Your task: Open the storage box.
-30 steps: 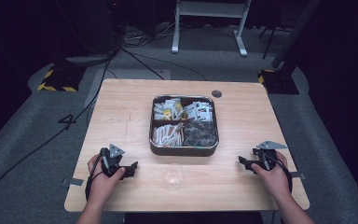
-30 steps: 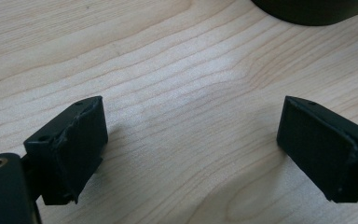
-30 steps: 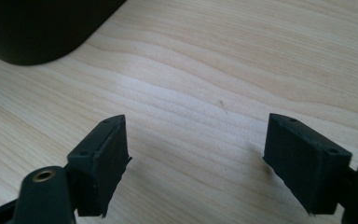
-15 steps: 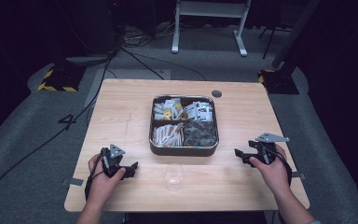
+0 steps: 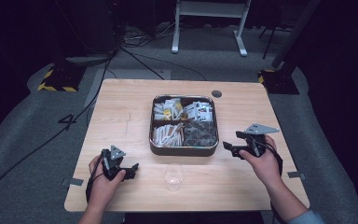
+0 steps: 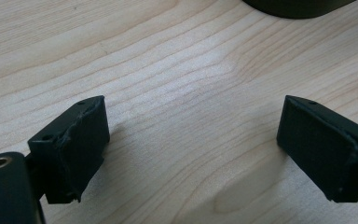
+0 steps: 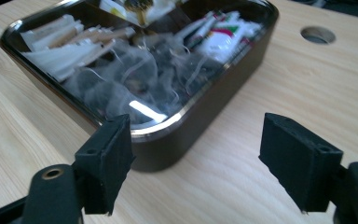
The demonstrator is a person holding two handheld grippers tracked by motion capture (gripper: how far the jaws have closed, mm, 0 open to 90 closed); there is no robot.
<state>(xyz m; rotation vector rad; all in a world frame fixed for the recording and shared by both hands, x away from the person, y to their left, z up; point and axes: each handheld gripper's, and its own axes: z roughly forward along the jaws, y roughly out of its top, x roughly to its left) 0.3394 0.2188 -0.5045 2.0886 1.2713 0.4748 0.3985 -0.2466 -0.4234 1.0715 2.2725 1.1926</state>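
1. Two sets of tongs are sitting over the table (image 5: 121, 107) right now, both with jaws spread wide and gripping nothing. The left tongs (image 5: 129, 170) are hovering low at about 7 o'clock on the table, looking at bare wood. The right tongs (image 5: 229, 147) are floating at about 4 o'clock, pointing at the near right corner of the tin (image 5: 184, 150).

2. That tin is sitting dead centre, split into four compartments. The right tongs are facing the one with the gauzy tea bags (image 7: 140, 79), so I'm guessing that's the target.

3. Biggest risk, I'm thinking: the bags are lying in a tangled heap with strings everywhere, so a pinch could be dragging up two or three at once, or just snagging a string.

4. One jaw is lining up right at the tin's rim in the right gripper view, so going in low could be knocking the wall and shoving the whole tin.

5. A clear glass cup (image 5: 173, 175) is standing at 6 o'clock, just beside the left tongs and hard to spot. Any careless sweep could be tipping it.
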